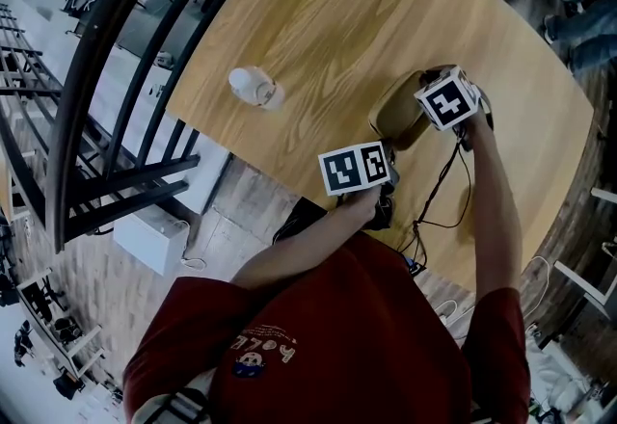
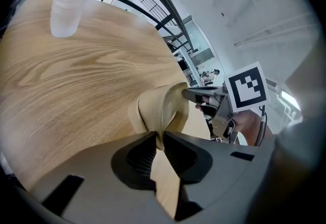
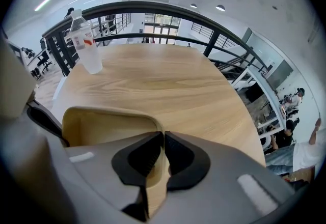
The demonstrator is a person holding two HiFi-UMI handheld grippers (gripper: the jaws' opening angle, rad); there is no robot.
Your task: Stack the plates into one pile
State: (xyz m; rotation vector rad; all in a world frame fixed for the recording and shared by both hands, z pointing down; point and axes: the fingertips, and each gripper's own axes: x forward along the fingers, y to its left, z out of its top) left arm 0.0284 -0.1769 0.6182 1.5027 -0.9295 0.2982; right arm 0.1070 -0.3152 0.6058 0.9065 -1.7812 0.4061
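Observation:
A tan square-cornered plate [image 1: 397, 116] sits near the front edge of the wooden table [image 1: 366, 8], and both grippers grip it. In the left gripper view my left gripper [image 2: 159, 141] is shut on the near rim of the plate [image 2: 155, 108]. The plate looks tilted there, and two tan rims meet in a V, so I cannot tell whether it is one plate or two. My right gripper [image 2: 196, 96] reaches in at its far side. In the right gripper view my right gripper [image 3: 164, 146] is shut on the plate's [image 3: 102, 126] right rim.
A clear plastic water bottle [image 1: 253, 85] stands upright near the table's left edge [image 3: 86, 45]. A black railing [image 1: 116, 37] curves past that edge, with a drop to a lower floor beyond. Bare wood [image 3: 168, 80] stretches beyond the plate.

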